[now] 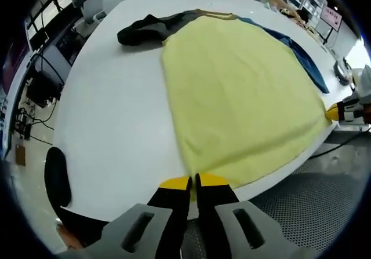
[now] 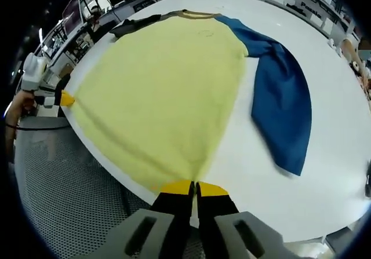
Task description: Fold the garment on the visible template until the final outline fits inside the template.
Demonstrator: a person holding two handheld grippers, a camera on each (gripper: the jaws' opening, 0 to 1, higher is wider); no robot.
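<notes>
Left gripper view: left gripper point(image 1: 193, 182) clenched on hem corner of yellow long-sleeved shirt point(image 1: 237, 97) at white bench point(image 1: 116, 126) edge. Right gripper point(image 2: 194, 185) likewise clamped on other corner. Probably first fold pending; next, lift both corners evenly towards collar.

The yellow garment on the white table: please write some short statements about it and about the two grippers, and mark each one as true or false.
1. The yellow garment lies spread flat on the white table. True.
2. Both sleeves are blue. False: the blue sleeve is on one side, the dark grey sleeve on the other.
3. The left gripper is shut at the garment's hem corner. True.
4. The right gripper hangs wide open above the collar. False: its jaws are shut at the hem.
5. The garment is already folded in half. False: it is unfolded.
</notes>
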